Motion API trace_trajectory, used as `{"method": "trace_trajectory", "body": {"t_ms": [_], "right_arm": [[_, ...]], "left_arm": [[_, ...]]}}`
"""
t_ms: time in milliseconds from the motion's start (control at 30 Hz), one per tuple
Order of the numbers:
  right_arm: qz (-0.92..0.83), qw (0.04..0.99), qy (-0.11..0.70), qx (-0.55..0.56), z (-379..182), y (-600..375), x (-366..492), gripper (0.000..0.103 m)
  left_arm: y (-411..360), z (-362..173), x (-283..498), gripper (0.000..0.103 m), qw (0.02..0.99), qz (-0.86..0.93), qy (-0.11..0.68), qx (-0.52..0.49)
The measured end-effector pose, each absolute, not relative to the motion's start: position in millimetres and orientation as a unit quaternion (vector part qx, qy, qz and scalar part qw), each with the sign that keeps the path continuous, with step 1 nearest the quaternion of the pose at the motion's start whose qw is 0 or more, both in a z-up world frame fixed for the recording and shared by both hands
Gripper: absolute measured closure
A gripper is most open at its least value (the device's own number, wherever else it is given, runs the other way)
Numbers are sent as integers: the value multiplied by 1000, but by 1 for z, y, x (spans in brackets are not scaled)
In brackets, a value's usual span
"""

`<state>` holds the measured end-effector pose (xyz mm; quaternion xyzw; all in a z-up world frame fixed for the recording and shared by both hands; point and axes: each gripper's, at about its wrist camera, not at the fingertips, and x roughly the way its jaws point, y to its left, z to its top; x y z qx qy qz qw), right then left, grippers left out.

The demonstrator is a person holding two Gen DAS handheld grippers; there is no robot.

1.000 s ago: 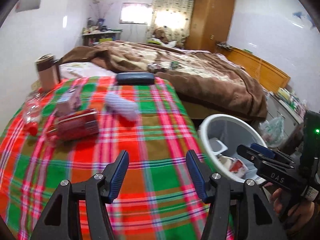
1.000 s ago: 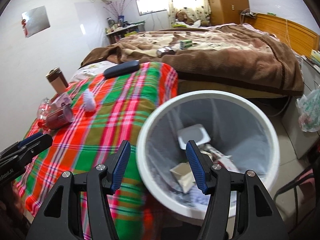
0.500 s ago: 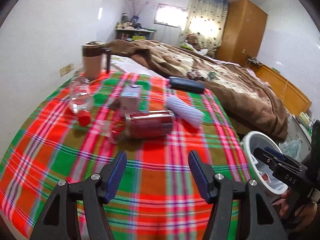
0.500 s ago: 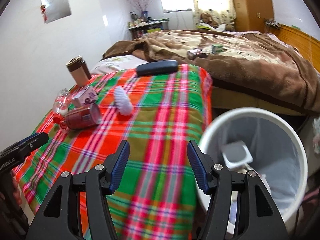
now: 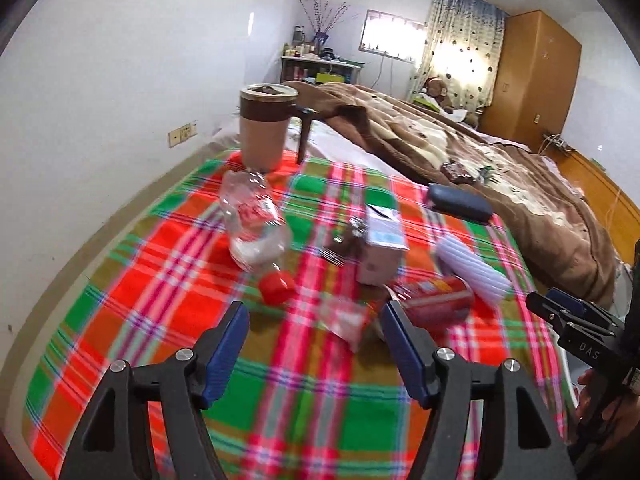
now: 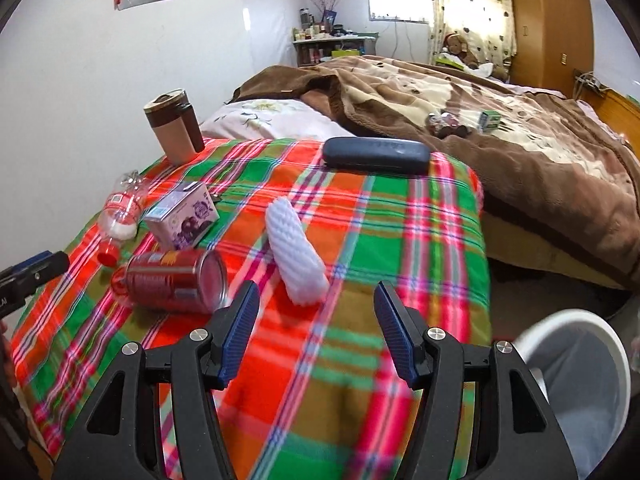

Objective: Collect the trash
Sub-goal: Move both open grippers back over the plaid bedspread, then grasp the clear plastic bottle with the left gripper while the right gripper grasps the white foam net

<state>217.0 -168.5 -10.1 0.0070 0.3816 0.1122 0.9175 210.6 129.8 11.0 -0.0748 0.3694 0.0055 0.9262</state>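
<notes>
On the plaid cloth (image 5: 160, 280) lie a crushed clear bottle (image 5: 254, 226) with a red cap (image 5: 276, 288), a small carton (image 5: 382, 246), a red can (image 5: 434, 300) on its side, a clear wrapper (image 5: 344, 320) and a white ribbed roll (image 5: 472, 268). My left gripper (image 5: 314, 334) hangs over the near cloth, its jaws opening, with nothing between them; the wrapper and the cap lie just beyond its tips. My right gripper (image 6: 316, 318) is open and empty, just short of the white roll (image 6: 296, 250) and the can (image 6: 172, 280). The white bin (image 6: 576, 380) stands at lower right.
A brown lidded mug (image 5: 266, 134) stands at the cloth's far edge. A dark blue case (image 6: 376, 154) lies at the far side. Behind is a bed with a brown blanket (image 6: 500, 128). A white wall runs along the left.
Both grippers have swung left, away from the bin and toward the trash on the cloth. The bin has slid to the right edge of both views. The left jaws have widened a little.
</notes>
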Motion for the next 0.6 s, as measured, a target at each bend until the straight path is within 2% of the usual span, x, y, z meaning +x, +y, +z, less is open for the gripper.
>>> {"method": "trace_trajectory", "body": {"t_ms": [233,600], "right_arm": [[118,912,392,-2,-18,-157,245,42],[139,898,417,-11,-29,-138,276,42]], "left_arm": [[158,5,251,26,922,26,376,-89],[180,-10,310,24,909,71,404,-80]]}}
